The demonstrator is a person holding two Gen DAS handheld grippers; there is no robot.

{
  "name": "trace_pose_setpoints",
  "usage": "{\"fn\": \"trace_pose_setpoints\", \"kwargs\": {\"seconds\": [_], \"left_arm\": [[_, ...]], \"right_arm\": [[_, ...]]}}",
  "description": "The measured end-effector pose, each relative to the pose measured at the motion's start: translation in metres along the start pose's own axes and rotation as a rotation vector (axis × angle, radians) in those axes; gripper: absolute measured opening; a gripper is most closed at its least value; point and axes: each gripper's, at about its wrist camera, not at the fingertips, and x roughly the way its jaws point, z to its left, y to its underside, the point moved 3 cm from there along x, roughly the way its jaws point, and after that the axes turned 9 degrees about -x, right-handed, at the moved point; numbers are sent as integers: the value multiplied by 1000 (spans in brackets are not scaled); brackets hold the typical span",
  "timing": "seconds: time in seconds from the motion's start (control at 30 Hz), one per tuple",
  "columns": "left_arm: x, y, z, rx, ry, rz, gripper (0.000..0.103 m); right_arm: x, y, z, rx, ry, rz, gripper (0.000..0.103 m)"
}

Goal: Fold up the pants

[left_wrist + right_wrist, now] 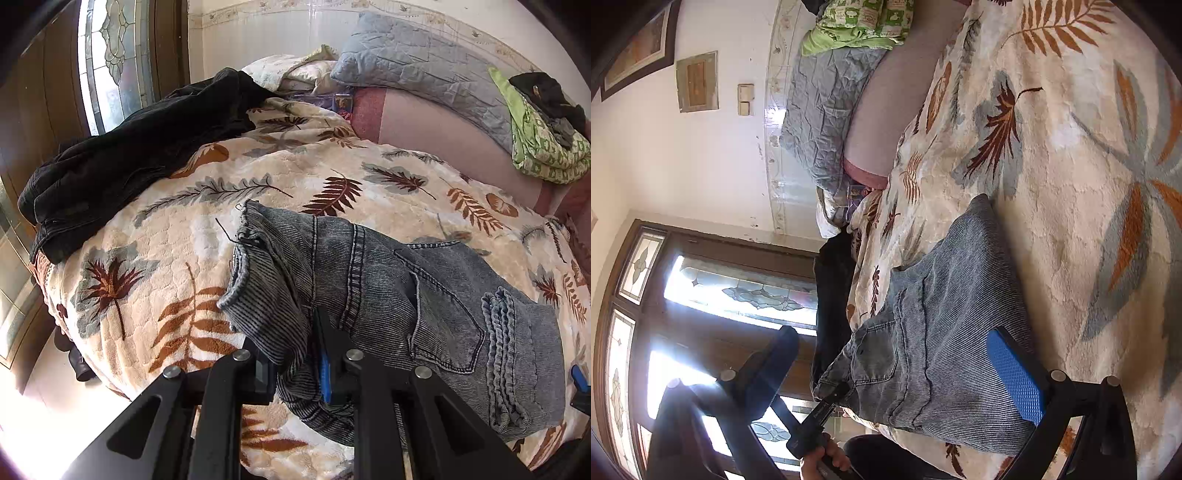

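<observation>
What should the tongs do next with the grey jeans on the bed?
Probably carry the pinched end across. The left tongs are clamped on a bunched fold of the grey jeans, while the right tongs stand open around the denim, gripping nothing, so the left one leads the fold.

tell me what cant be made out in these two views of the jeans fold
- Left wrist view: the jeans fold over the left gripper, hiding how much denim is pinched.
- Left wrist view: the right gripper is cut off by the edge.
- Right wrist view: the jeans' underside lies hidden against the blanket.
</observation>
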Motion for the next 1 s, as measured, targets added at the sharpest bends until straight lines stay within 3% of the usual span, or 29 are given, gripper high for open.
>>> {"fn": "trace_pose_setpoints", "kwargs": {"seconds": [0.67,1.0], "left_arm": [[-53,-19,-75,165,60,-161,18],[-95,11,-185,372,233,-234,17]], "right_arm": [[0,0,1,13,-66,1,103],[-10,-4,-7,72,-102,-61,103]]}}
